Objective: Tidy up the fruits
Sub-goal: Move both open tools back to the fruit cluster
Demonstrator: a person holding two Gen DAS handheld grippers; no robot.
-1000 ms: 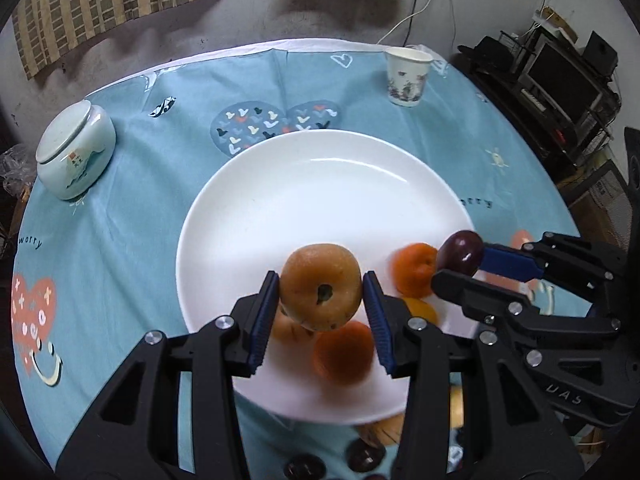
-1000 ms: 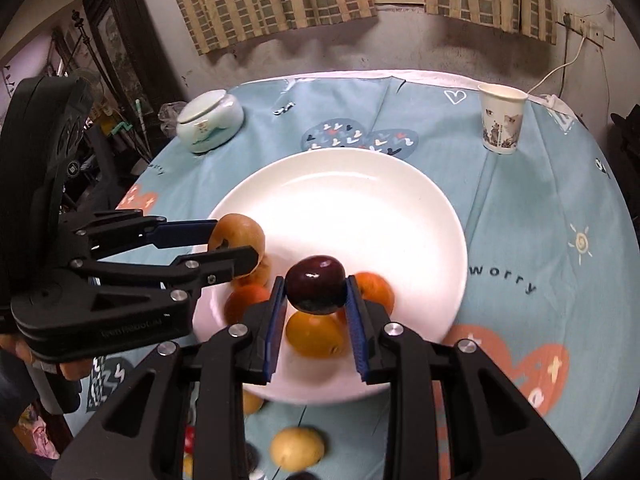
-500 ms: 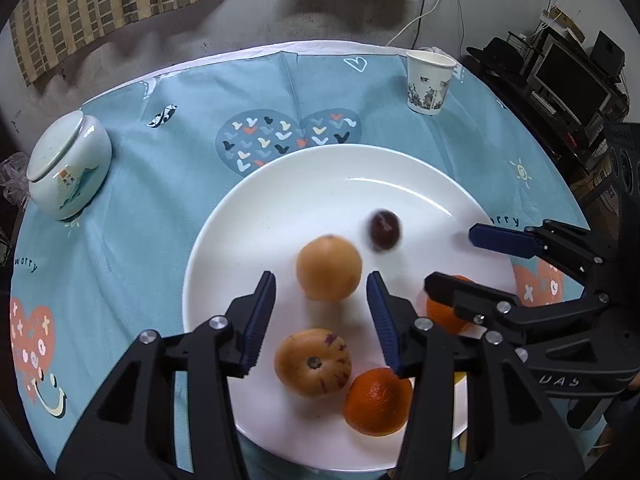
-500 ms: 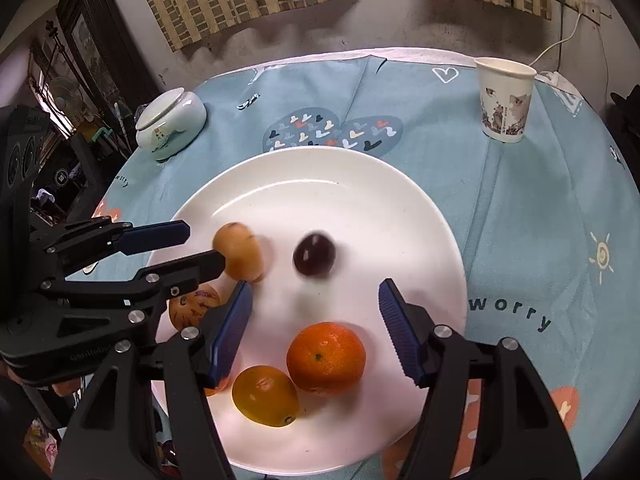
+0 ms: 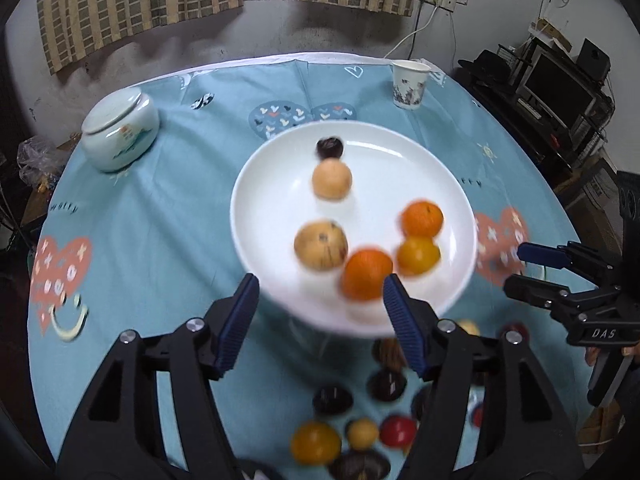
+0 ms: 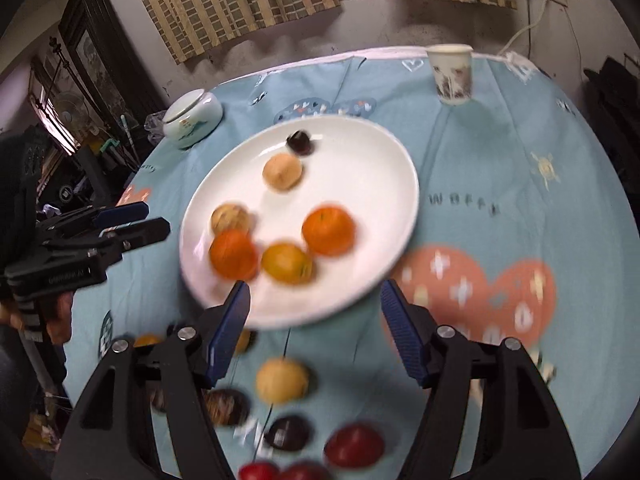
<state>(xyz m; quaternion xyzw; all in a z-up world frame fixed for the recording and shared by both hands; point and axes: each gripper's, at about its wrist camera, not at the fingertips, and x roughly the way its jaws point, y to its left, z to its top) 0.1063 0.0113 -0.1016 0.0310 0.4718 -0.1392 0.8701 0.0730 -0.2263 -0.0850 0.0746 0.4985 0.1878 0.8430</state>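
A white plate (image 5: 276,184) (image 6: 384,168) on the blue tablecloth holds a dark plum (image 5: 329,148) (image 6: 300,142) at its far side, a tan round fruit (image 5: 332,180) (image 6: 282,171), a speckled brown fruit (image 5: 320,245) (image 6: 230,218), two oranges (image 5: 367,274) (image 6: 328,231) and a yellow fruit (image 5: 418,255) (image 6: 286,263). My left gripper (image 5: 322,320) is open and empty above the plate's near rim. My right gripper (image 6: 314,326) is open and empty, also at the near rim. Each gripper shows in the other's view (image 5: 536,268) (image 6: 132,220).
Several loose fruits lie on the cloth in front of the plate: yellow (image 5: 316,442) (image 6: 282,380), red (image 5: 398,430) (image 6: 354,446) and dark (image 5: 332,400) (image 6: 286,434) ones. A lidded ceramic jar (image 5: 118,134) (image 6: 192,118) stands far left, a paper cup (image 5: 410,84) (image 6: 452,74) far right.
Both grippers let go of their fruits, the tan one and the plum, onto the plate. Both jaws opened wide and pulled back and up toward the near edge; the frames are blurred by motion.
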